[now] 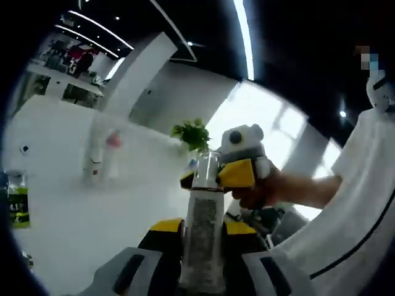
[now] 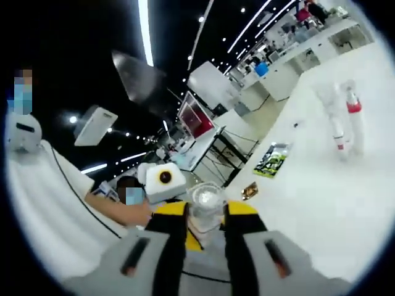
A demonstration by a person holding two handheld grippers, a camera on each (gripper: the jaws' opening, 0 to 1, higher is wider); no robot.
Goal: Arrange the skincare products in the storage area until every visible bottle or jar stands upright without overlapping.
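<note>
A clear bottle (image 1: pixel 200 237) with a printed label is held in the air between both grippers. In the left gripper view my left gripper (image 1: pixel 202 227) is shut on its lower body, the yellow pads pressed to both sides. My right gripper (image 1: pixel 210 174) comes in from the right, held by a hand, and is shut on the bottle's clear top. In the right gripper view that clear top (image 2: pixel 207 200) sits end-on between the jaws of my right gripper (image 2: pixel 205 211). Two slim white bottles (image 2: pixel 336 120), one with a red band (image 2: pixel 353 117), stand upright on the white table (image 2: pixel 321 203).
The same two bottles (image 1: pixel 102 157) stand blurred at the table's far side. A green packet (image 2: pixel 271 160) (image 1: pixel 18 206) lies flat near the table edge, with a small brown item (image 2: pixel 250 190) beside it. A potted plant (image 1: pixel 194 132) rises behind the held bottle. A person in white stands close by.
</note>
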